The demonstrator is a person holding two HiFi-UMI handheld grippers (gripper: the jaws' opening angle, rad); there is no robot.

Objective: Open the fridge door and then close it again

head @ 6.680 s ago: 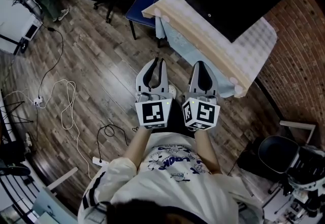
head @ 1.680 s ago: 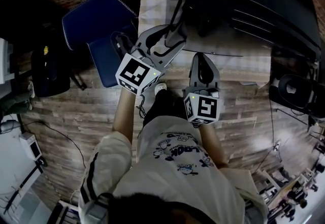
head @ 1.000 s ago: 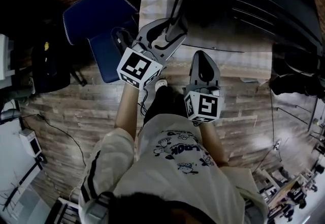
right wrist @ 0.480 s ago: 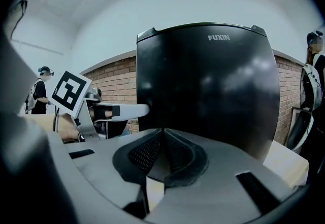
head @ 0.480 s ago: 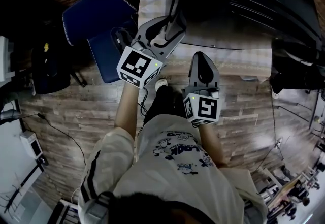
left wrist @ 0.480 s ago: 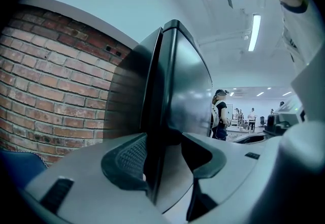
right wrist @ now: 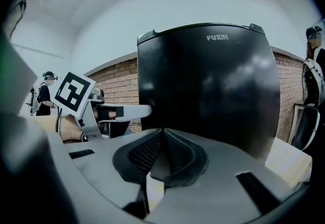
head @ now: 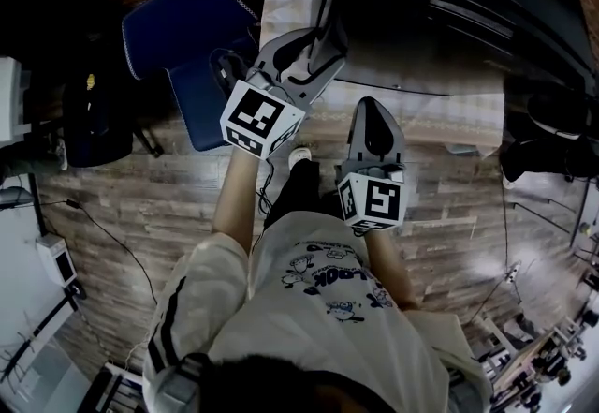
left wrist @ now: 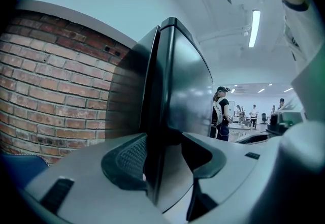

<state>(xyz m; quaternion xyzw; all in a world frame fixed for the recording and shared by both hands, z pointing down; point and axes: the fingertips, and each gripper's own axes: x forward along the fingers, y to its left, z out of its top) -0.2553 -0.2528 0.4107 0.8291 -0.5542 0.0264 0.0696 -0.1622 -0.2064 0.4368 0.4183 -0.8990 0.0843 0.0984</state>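
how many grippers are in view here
2. The left gripper grips the fridge door, upper middle of the head view; the right gripper, jaws shut and empty, hangs right of it, nearer the person.

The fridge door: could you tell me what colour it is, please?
The fridge door is glossy black, which shows best in the right gripper view.

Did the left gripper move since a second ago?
No. The left hand-held gripper stays put, jaws around the fridge door edge, just as close to the blue chair in the head view.
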